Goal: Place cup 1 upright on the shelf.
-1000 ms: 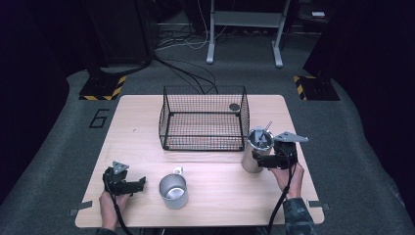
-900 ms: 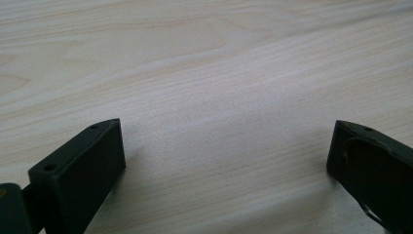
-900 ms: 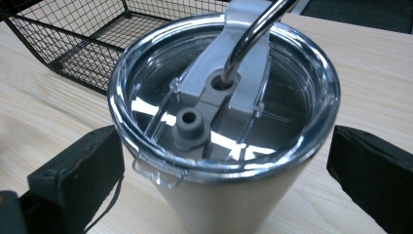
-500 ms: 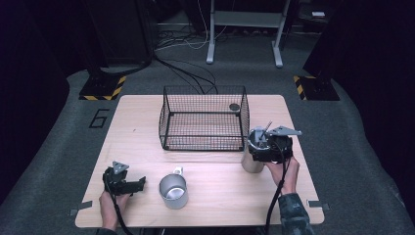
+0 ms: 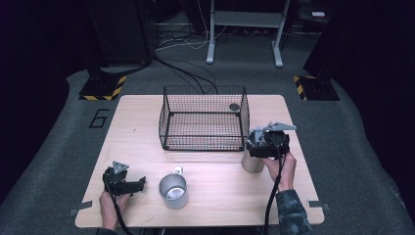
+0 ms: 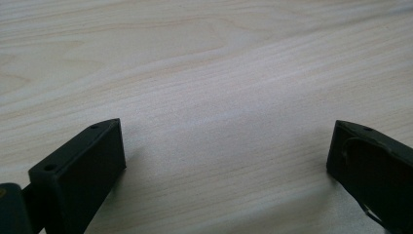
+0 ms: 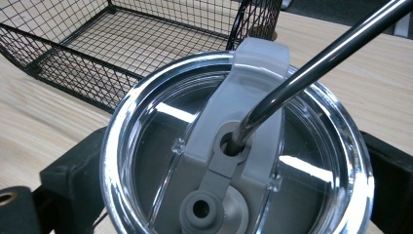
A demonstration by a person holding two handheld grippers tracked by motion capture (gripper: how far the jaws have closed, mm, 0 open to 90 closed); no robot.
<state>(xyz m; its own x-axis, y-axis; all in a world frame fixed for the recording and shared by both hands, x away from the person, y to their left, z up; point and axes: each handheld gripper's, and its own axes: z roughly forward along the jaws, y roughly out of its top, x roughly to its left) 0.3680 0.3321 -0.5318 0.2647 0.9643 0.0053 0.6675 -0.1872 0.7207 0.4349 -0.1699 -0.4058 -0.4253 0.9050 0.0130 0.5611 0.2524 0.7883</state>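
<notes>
Right gripper point(image 5: 258, 147) has crept up and a bit left over the last second, so now it sits right at the steel tumbler point(image 5: 252, 160), lower right of centre in the high view, just off the front right corner of the wire basket point(image 5: 203, 117). From its own camera the black jaws stand either side of the tumbler's body, up against it as far as I can tell, so I'd call that clamped on. Clear lid point(image 7: 238, 161) is on, with a metal straw point(image 7: 311, 66) poking through it.

Left gripper point(image 5: 128, 185) hasn't budged: lower left of the frame, jaws spread wide over bare table point(image 6: 209, 87), holding nothing. Handled steel mug point(image 5: 172, 190) stands just to its right, untouched.

Progress-wise, my guess is early days. Tumbler is grabbed but not lifted, basket is empty apart from a small dark disc point(image 5: 234, 106) in its back right corner.
</notes>
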